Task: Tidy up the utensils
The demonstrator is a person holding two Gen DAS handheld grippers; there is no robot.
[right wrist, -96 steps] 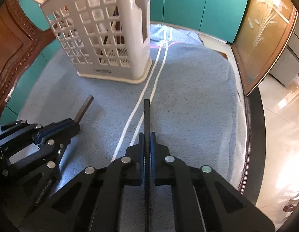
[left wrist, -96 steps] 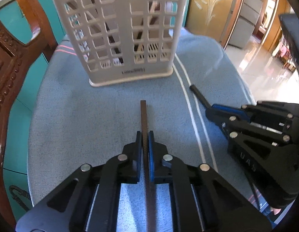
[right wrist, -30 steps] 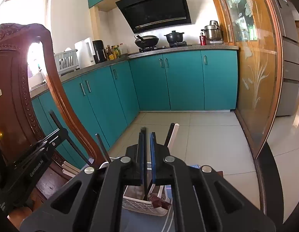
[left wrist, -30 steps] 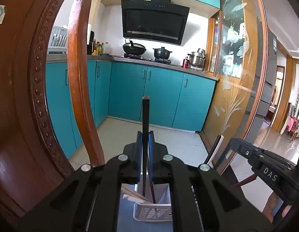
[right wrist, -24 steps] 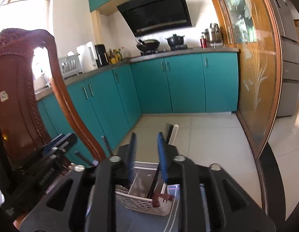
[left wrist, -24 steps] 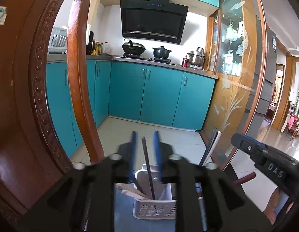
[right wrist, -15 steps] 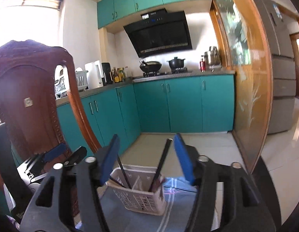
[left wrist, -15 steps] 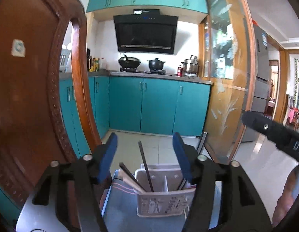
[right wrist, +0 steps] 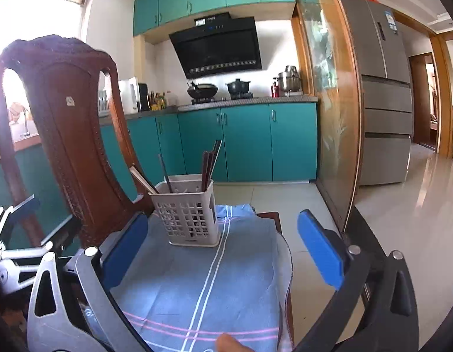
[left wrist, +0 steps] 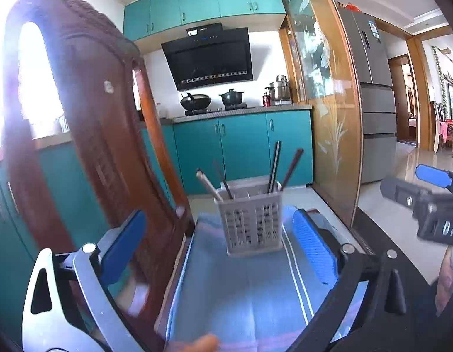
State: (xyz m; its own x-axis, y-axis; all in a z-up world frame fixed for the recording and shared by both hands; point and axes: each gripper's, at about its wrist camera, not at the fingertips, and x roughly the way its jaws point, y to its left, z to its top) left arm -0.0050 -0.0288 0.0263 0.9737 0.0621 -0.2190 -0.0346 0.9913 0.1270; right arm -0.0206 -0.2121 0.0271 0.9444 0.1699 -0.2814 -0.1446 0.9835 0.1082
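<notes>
A white slotted utensil basket (left wrist: 251,220) stands on the blue cloth at the far end of the table; it also shows in the right wrist view (right wrist: 187,214). Several dark chopsticks (left wrist: 274,167) and a pale one (left wrist: 207,183) stand upright in it; they also show in the right wrist view (right wrist: 208,164). My left gripper (left wrist: 217,249) is open wide and empty, well back from the basket. My right gripper (right wrist: 223,249) is open wide and empty, also back from it.
A carved wooden chair back (left wrist: 88,123) rises at the table's left edge, close to my left gripper; it also shows in the right wrist view (right wrist: 71,129). The blue cloth (right wrist: 197,287) with white and pink stripes covers the table. The table edge (right wrist: 288,264) drops off on the right.
Both grippers opened and let their chopsticks drop into the basket. Both then pulled back and lowered, so the basket now sits farther away.
</notes>
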